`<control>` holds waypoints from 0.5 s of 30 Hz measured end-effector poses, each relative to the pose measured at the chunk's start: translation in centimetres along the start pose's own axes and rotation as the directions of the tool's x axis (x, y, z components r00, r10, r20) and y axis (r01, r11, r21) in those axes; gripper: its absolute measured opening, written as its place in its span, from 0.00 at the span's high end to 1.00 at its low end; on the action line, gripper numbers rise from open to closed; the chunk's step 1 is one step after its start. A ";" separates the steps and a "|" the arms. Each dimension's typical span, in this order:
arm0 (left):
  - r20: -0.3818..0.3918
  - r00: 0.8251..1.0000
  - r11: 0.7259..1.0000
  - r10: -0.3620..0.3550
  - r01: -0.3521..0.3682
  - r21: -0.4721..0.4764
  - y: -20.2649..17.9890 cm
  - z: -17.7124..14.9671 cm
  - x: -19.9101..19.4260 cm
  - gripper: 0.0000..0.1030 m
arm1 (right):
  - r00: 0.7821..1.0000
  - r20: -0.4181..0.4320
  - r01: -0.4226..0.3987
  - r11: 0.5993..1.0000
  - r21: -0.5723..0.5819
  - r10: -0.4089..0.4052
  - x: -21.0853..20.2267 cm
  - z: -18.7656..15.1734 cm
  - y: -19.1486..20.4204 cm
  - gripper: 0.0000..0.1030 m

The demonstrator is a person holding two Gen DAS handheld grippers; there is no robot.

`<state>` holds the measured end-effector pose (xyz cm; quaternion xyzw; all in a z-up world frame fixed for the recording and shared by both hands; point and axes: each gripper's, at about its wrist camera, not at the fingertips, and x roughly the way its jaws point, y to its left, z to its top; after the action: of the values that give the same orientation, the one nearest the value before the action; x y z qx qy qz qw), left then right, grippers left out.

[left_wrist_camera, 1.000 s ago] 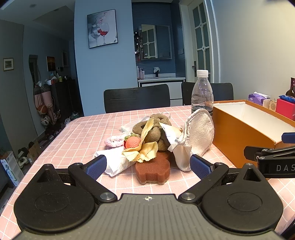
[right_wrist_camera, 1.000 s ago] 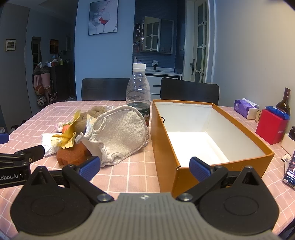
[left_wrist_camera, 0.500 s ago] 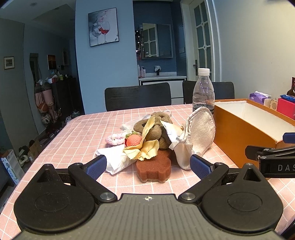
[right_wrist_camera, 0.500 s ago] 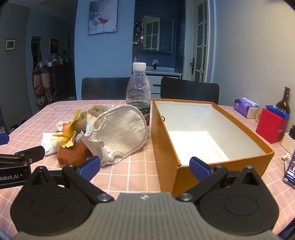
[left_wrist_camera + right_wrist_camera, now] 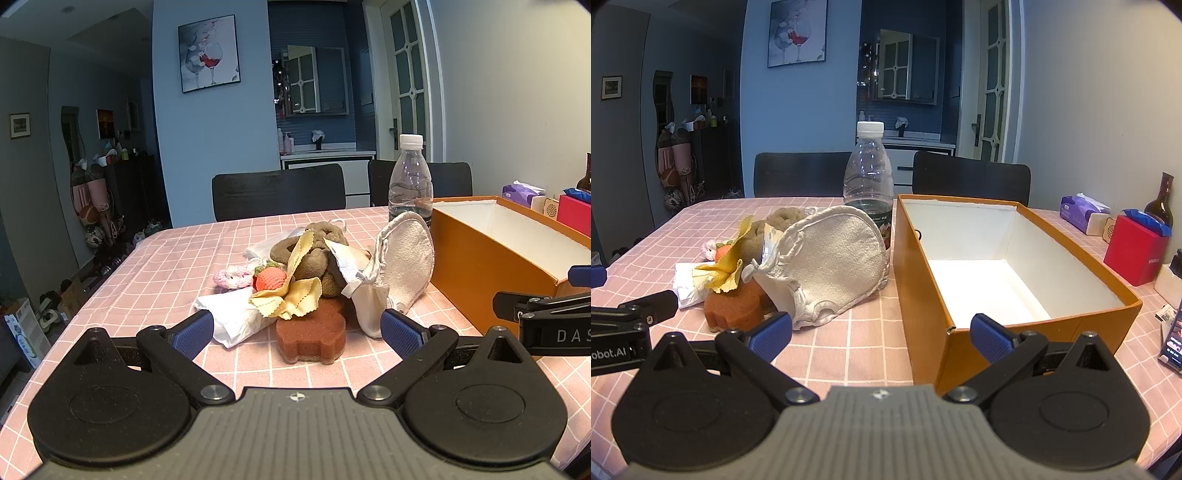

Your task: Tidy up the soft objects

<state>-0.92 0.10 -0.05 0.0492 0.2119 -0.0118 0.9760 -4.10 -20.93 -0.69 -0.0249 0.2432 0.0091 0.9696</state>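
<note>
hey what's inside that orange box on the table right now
The orange box looks empty: bare white walls and a bare white floor. Its near wall hides the front strip of the floor, so something small and flat there could not be seen. The soft pile is outside, beside it.

I see the heap of soft objects (image 5: 314,280) piled just left of the empty orange box (image 5: 923,291), brown sponge (image 5: 312,334) nearest me.

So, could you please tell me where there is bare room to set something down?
The orange box is empty inside. Bare tablecloth lies left of the soft pile. Between pile, water bottle and box it is crowded.
</note>
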 end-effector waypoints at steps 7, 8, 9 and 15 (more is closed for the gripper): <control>-0.006 1.000 1.000 -0.002 0.002 -0.007 0.2 -0.1 0.2 0.00 | 1.000 -0.005 -0.003 1.000 -0.006 0.003 0.1 0.0 0.1 0.02; -0.005 1.000 1.000 -0.003 0.003 -0.007 0.2 -0.1 0.1 0.00 | 1.000 -0.006 -0.002 1.000 -0.005 0.002 0.1 0.0 0.1 0.02; -0.006 1.000 1.000 -0.003 0.003 -0.007 0.2 -0.1 0.2 0.00 | 1.000 -0.006 -0.002 1.000 -0.005 0.002 0.2 0.0 0.1 0.02; -0.008 1.000 1.000 -0.004 0.004 -0.009 0.2 -0.1 0.2 0.00 | 1.000 -0.008 0.001 1.000 -0.001 -0.001 0.1 0.0 0.1 0.02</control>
<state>-0.80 0.30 -0.20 0.0442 0.2159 -0.0124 0.9753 -3.99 -20.82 -0.76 -0.0257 0.2471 0.0085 0.9686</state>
